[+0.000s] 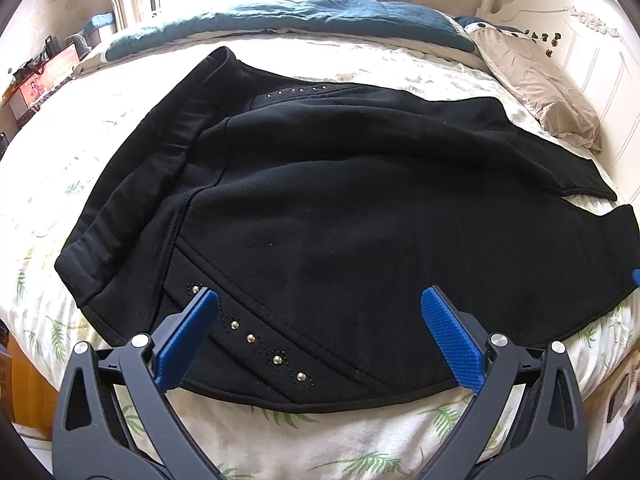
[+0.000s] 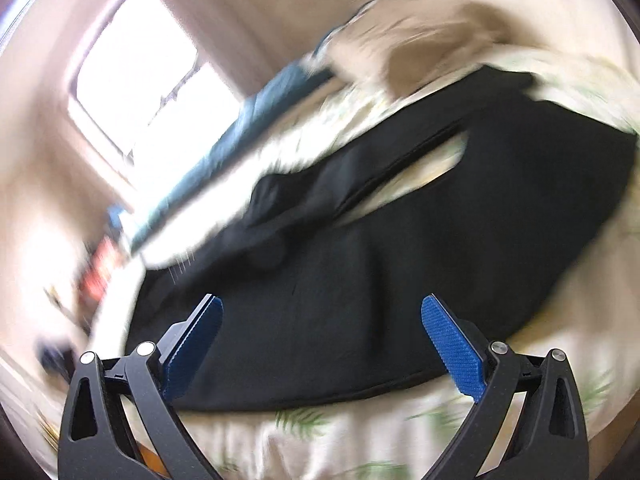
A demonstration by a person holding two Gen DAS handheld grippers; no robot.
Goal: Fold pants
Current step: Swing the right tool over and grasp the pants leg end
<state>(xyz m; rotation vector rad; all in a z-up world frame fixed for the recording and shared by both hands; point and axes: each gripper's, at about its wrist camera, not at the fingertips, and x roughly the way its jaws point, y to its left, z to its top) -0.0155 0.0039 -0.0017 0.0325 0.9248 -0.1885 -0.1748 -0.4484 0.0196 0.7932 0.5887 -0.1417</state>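
Note:
Black pants (image 1: 320,208) with small metal studs lie spread on the bed, waistband to the left and legs running off to the right. My left gripper (image 1: 320,304) is open and empty, its blue pads over the near hem edge by the studded pocket. In the blurred right wrist view the pants (image 2: 400,264) lie ahead, with a gap of sheet between the two legs. My right gripper (image 2: 322,312) is open and empty above the near edge of the fabric.
The bed has a cream leaf-print sheet (image 1: 280,440). A teal blanket (image 1: 300,16) lies along the far side below a bright window. A beige pillow (image 1: 536,88) rests by the white headboard (image 1: 592,40). A cluttered side table (image 1: 36,80) stands at the left.

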